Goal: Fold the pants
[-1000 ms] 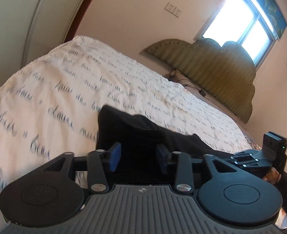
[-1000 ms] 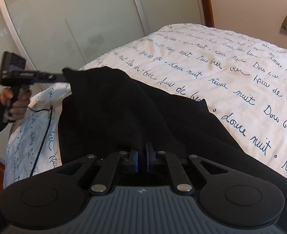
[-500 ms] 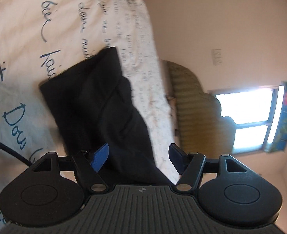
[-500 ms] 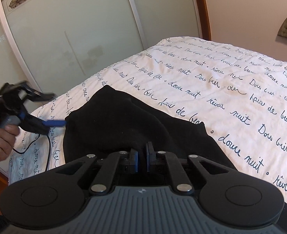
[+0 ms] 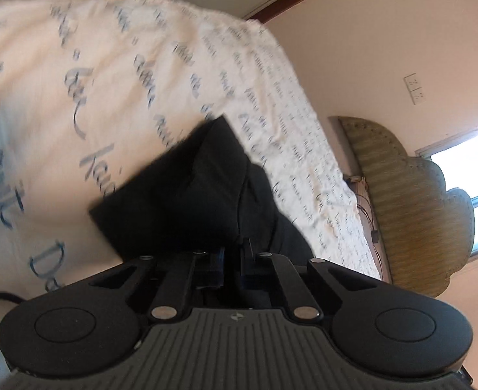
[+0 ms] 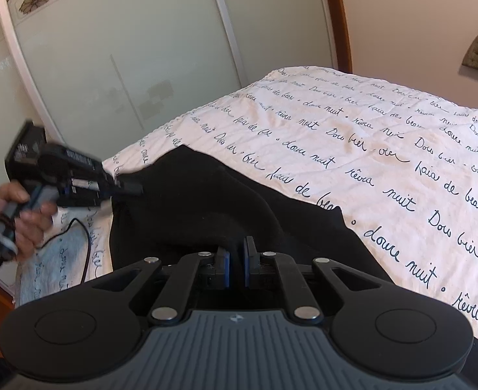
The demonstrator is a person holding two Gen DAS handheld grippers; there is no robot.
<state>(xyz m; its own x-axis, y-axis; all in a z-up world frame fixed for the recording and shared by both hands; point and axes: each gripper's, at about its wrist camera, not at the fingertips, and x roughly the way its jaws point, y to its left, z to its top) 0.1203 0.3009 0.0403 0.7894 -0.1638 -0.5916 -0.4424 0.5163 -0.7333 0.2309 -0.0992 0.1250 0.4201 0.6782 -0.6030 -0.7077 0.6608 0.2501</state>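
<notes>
"douce nuit" on bedspread (image 6: 352, 136)

The pants (image 6: 206, 201) are spread on the bed (image 6: 385, 136), near its foot corner. The right tool (image 6: 235, 260) is set at their near edge, the left tool (image 6: 132, 185) at their far-left corner — a hand (image 6: 21, 214) is seen behind it. A cable (image 6: 83, 243) is draped over the bed's left side. Behind the bed the wardrobe doors (image 6: 125, 48) are found; the headboard (image 5: 411, 208) and window (image 5: 472, 175) lie at the far end.
</notes>
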